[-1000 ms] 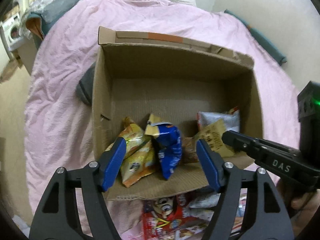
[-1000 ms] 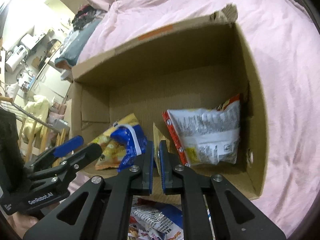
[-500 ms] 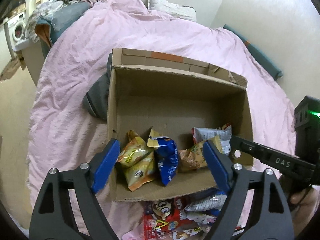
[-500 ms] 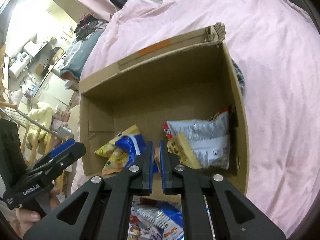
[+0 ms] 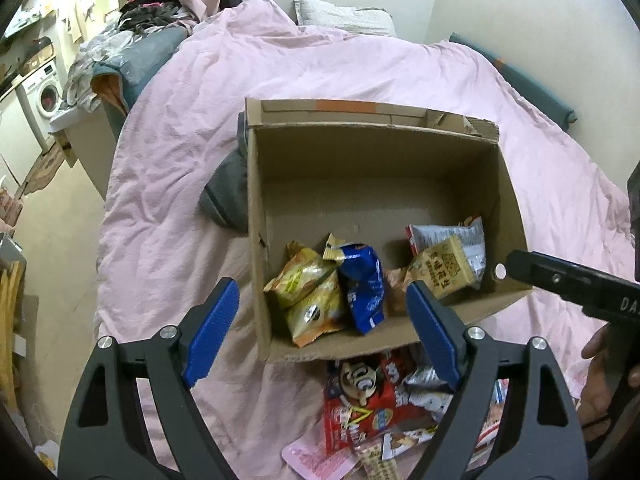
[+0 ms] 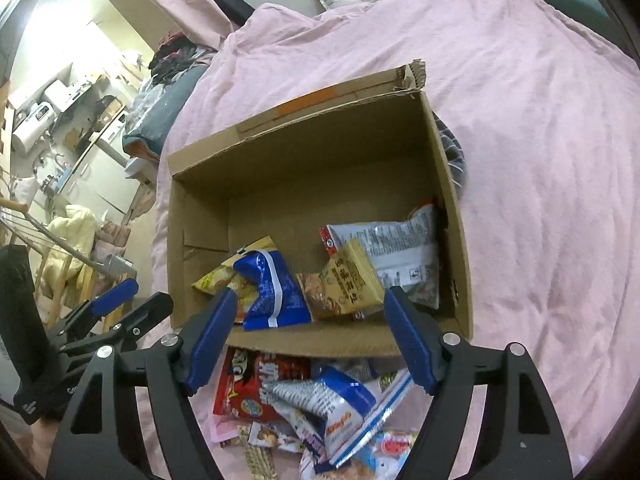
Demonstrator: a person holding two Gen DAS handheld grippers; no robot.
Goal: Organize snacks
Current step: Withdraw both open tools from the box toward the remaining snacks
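Snack pile (image 6: 316, 408) lies on the pink duvet (image 6: 540, 160) just below and nearer than the cardboard box (image 6: 320, 338), under the right gripper (image 6: 308, 332), jaws just opened, empty; left gripper (image 5: 320, 328) likewise spread; nearer hand probably the right.

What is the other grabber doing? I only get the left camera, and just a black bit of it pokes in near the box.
Observer: The right gripper has just been opening its fingers; nothing is between them.
Operator: Is there more outside the box than that red packet?
Observer: Yes, a blue-and-white packet lies on the pile in front of the cardboard box.
Operator: What's past the box's right wall?
Observer: A grey striped cloth lies on the pink cover there, against that wall.
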